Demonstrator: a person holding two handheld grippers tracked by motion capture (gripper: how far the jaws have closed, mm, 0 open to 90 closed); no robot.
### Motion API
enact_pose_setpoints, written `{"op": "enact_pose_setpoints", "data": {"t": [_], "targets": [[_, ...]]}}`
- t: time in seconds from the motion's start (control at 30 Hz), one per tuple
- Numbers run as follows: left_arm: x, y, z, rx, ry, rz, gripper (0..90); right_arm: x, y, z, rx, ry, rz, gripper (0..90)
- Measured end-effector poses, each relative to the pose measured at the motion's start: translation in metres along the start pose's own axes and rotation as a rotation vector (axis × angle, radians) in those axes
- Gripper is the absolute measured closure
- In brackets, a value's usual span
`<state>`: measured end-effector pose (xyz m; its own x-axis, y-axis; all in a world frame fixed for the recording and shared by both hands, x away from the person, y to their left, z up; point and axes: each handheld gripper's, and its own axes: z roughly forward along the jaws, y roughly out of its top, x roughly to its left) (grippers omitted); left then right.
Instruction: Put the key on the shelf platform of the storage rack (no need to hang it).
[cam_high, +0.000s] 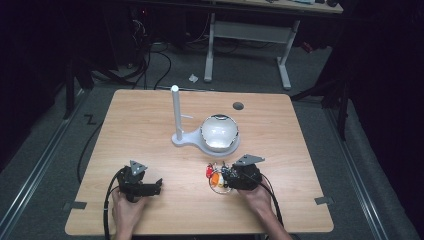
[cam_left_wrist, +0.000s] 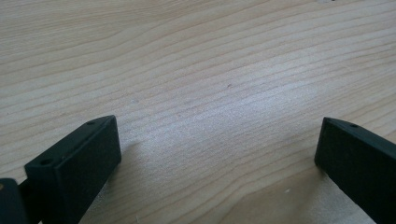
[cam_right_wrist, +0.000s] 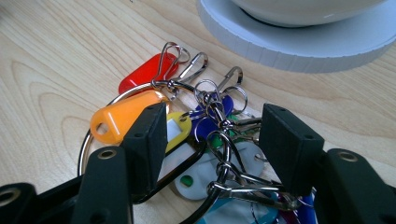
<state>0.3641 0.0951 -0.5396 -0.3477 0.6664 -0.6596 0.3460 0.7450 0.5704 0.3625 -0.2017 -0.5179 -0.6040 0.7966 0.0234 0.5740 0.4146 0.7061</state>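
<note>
From the high view, I have both grippers low at the near edge of the wooden table (cam_high: 150, 115). My left gripper (cam_high: 159, 186) rests over bare wood at the near left. My right gripper (cam_high: 223, 176) sits at the near right, right over a bunch of key tags (cam_high: 215, 177) on a large ring. Beyond it, near the table's middle, a white stand (cam_high: 186, 138) carries an upright post (cam_high: 176, 112) and a shiny bowl (cam_high: 219, 132).

In the left gripper view, I see its two black jaws spread wide with nothing but wood grain between them.

In the right gripper view, the right gripper (cam_right_wrist: 212, 140) stands partly parted, its jaws straddling the cluster without pressing on it, as far as I can tell. An orange tag (cam_right_wrist: 119, 116) and a yellow tag (cam_right_wrist: 175, 128) lie against the left jaw, a red tag (cam_right_wrist: 140, 74) farther out, a blue tag (cam_right_wrist: 215, 112) between the jaws. Small metal clips (cam_right_wrist: 187, 63) and split rings link them to the large ring (cam_right_wrist: 100, 133). The edge of the white stand (cam_right_wrist: 299, 51) lies just beyond.

I judge the bunch light but loose and jangly: hard, slick plastic tags that will swing and slide, thin wire that can slip from flat pads. The firmest hold looks like the knot of rings at the middle, or the large ring itself, not a single dangling tag.
</note>
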Motion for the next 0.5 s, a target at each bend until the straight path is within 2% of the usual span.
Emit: {"op": "enact_pose_setpoints", "data": {"t": [0.17,0.23,0.5], "targets": [[0.0,-0.0001,-0.0001,0.0,0.0,-0.001,0.6,-0.0019,0.0015,0.0054,0.016,0.002,0.016,45.6],[0.0005,0.0,0.0001,-0.001,-0.005,0.007,0.6,-0.0034,0.0021,0.0073,0.014,0.019,0.031,48.4],[0.0004,0.0,0.0,-0.001,-0.004,0.006,0.6,-0.0056,0.0037,0.0076,0.007,0.012,0.0,67.8]]}}
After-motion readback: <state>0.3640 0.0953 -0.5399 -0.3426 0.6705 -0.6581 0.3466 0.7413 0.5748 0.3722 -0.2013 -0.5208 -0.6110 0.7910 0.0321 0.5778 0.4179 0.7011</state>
